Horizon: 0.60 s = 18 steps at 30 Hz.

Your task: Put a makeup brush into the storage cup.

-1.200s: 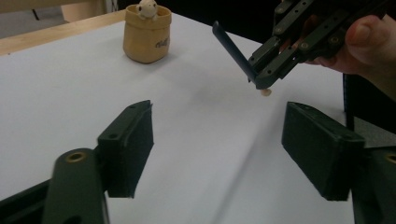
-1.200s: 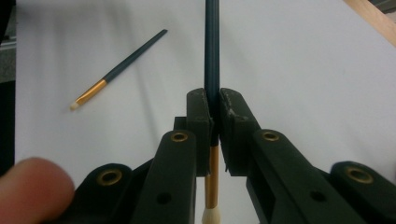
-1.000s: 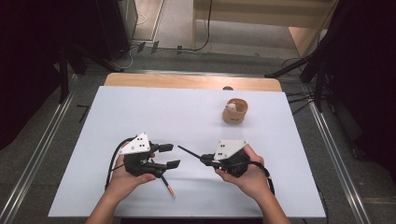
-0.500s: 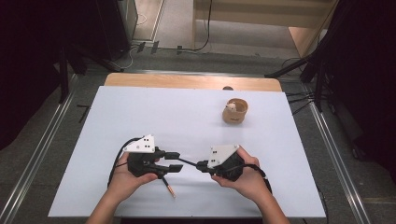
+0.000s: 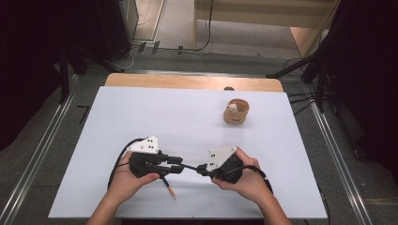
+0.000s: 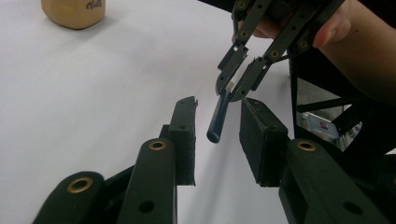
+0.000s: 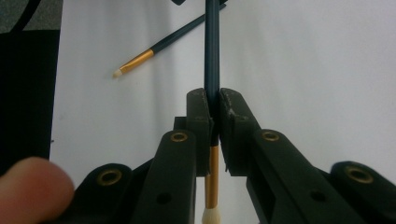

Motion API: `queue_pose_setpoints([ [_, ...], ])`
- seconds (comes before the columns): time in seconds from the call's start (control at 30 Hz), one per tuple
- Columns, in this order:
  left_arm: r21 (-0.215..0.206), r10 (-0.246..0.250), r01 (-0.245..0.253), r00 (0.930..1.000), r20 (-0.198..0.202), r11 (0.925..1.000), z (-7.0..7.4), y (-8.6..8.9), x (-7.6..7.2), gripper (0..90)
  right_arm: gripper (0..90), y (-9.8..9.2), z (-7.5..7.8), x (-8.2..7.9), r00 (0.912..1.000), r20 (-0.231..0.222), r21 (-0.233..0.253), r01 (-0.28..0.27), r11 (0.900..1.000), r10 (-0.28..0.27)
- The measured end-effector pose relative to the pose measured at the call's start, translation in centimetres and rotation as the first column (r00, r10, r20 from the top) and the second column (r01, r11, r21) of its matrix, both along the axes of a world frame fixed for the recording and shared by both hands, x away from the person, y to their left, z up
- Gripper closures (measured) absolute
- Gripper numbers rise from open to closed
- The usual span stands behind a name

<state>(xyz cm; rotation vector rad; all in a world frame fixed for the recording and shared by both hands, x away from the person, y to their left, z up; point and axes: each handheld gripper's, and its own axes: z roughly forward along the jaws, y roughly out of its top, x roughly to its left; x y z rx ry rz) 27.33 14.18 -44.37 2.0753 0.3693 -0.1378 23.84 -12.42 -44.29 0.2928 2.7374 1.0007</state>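
Note:
My right gripper is shut on a dark-handled paintbrush, gripping just above its gold ferrule, bristles toward the camera. The handle's free end reaches between the jaws of my left gripper, which stand open on either side of it without touching. In the left gripper view the right gripper's fingers show ahead, clamped on that brush. A second paintbrush lies flat on the white table under the left hand.
A small wooden cup holding something pale stands at the far right of the table. The table's near edge runs just behind both hands. Dark stands and cables surround the table on the floor.
The two grippers have come together near the front edge. The right gripper has carried its brush leftward until the handle end sits between the left gripper's open jaws.

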Motion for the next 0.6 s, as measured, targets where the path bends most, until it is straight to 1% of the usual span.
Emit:
queue_pose_setpoints([
  [0.17, 0.006, -0.001, 0.001, 1.0000, -0.003, 1.0000, 0.09, -0.04, -0.04, 70.9, 84.9, 0.11, -0.03, -0.03, 1.0000, 0.002, -0.006, -0.003, 1.000, 0.003],
  [0.3, 0.014, -0.023, 0.023, 0.9995, -0.020, 0.9996, -0.16, -0.13, 0.11, 74.8, 84.9, 0.14, -0.06, -0.05, 1.0000, 0.006, -0.011, -0.006, 1.000, 0.006],
  [0.37, 0.010, -0.031, 0.031, 0.9990, -0.032, 0.9995, -0.25, -0.15, 0.17, 76.5, 84.9, 0.20, -0.11, -0.07, 0.9999, 0.005, -0.012, -0.012, 1.000, 0.012],
  [0.6, 0.010, -0.037, 0.037, 0.9984, -0.043, 0.9993, -0.29, -0.11, 0.29, 79.4, 84.9, 0.28, -0.20, -0.08, 0.9998, 0.006, -0.018, -0.018, 1.000, 0.018],
])
